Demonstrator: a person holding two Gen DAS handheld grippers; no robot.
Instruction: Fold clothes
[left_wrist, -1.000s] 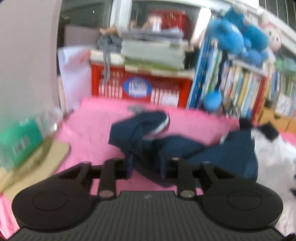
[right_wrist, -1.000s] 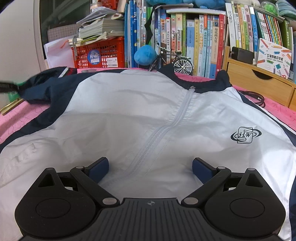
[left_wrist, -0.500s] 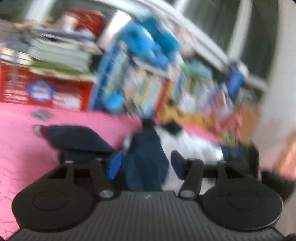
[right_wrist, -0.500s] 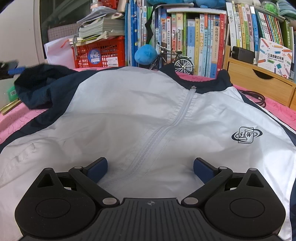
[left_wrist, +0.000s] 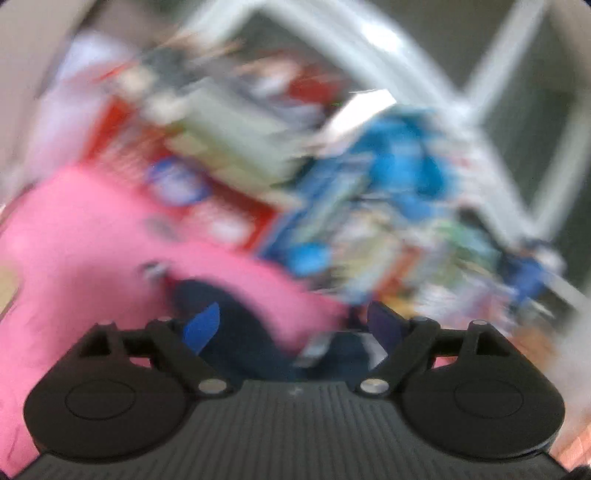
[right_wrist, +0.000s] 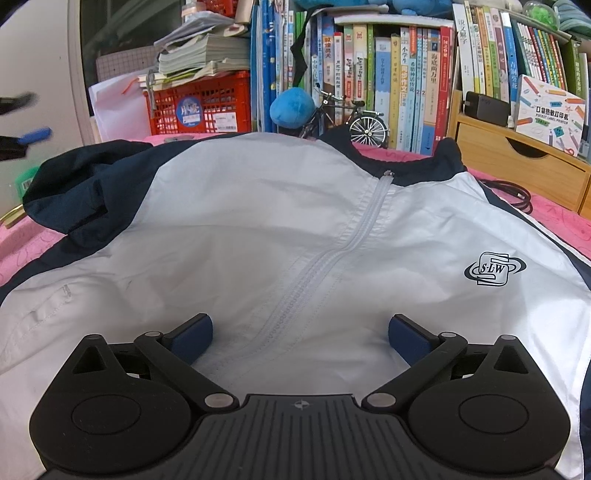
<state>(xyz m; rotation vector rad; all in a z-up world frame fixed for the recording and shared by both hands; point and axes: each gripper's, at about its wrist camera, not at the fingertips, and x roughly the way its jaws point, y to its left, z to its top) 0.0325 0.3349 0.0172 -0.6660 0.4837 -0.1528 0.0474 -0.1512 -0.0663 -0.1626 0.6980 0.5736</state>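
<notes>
The white and navy jacket (right_wrist: 280, 229) lies zipped, front up, across the pink surface (right_wrist: 26, 251), its collar toward the far edge by the books. It looks thin, light and slippery, so pinch doubled fabric at a hem or sleeve (right_wrist: 74, 192). The right gripper (right_wrist: 300, 334) hangs wide over the chest, holding nothing. The left gripper (left_wrist: 295, 325) is opening above the navy sleeve near the left edge, pads clear of the cloth.

Jacket (right_wrist: 258, 229) lies flat on bedspread (right_wrist: 569, 225); crate (right_wrist: 207, 103) behind-left, books (right_wrist: 388, 74) behind, drawer unit (right_wrist: 517, 162) behind-right.
</notes>
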